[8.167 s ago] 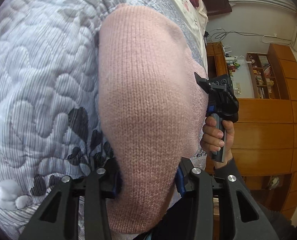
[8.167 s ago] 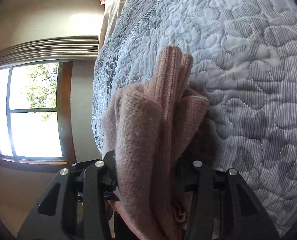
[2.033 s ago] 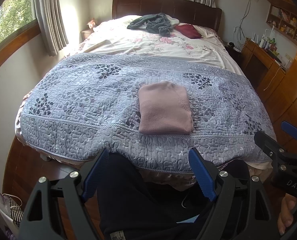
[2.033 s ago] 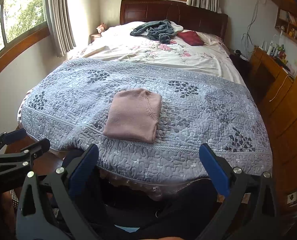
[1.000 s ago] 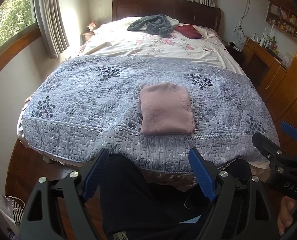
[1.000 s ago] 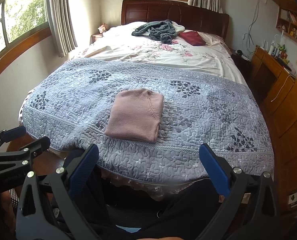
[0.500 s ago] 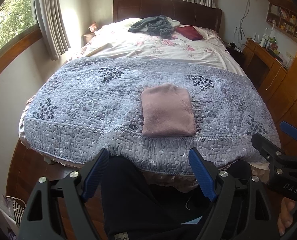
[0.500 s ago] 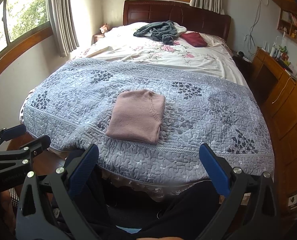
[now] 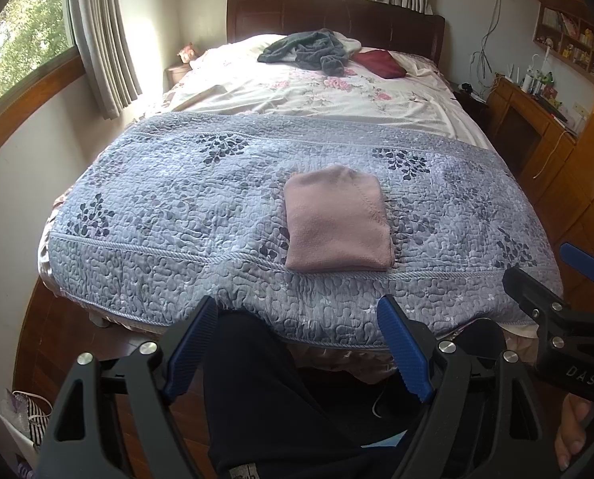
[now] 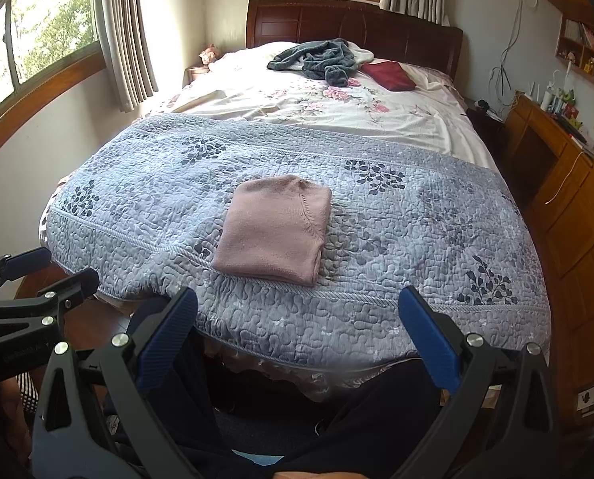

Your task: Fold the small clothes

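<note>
Pink sweater [image 9: 336,219] folded flat on quilt [image 9: 177,207], near bed's foot. Left gripper [image 9: 297,343] and right gripper [image 10: 297,339] fingers spread wide, empty, well short of it.

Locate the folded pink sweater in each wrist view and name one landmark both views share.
Left wrist: pink sweater right of centre on the grey quilt.
Right wrist: pink sweater left of centre, same quilt.
Shared landmark: dark red pillow near the headboard.

Since 8 s ago: both grippers let go of pink sweater [image 9: 336,219], pulled back off bed; it now lies folded, center frame. Left gripper [image 9: 297,343] & right gripper [image 10: 297,335] gape empty.
</note>
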Tool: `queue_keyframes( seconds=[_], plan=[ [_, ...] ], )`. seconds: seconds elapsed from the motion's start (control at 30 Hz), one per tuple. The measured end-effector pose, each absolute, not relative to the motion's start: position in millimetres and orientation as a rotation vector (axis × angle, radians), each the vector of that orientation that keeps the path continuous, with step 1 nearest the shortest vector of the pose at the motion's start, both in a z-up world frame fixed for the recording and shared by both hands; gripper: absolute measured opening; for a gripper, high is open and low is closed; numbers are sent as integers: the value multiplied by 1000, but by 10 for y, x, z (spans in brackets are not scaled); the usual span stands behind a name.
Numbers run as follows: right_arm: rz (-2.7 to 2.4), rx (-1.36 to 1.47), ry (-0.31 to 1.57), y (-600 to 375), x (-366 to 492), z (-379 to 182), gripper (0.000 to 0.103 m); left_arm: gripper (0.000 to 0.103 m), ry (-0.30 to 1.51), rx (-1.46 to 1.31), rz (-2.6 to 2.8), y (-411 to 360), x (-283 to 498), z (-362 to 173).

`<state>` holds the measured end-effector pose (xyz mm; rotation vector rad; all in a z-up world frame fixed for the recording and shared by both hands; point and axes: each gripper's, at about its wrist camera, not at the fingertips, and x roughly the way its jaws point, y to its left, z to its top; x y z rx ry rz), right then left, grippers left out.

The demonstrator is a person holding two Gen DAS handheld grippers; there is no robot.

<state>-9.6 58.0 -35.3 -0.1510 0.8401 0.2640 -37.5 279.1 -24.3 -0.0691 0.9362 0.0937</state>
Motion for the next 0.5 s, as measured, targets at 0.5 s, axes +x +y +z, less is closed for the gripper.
queue_keyframes(
  seconds=[0.5],
  plan=[
    [265,-144,843,569,-110,-362,100,83,938,-58,87,2757,-405,-267]
  ],
)
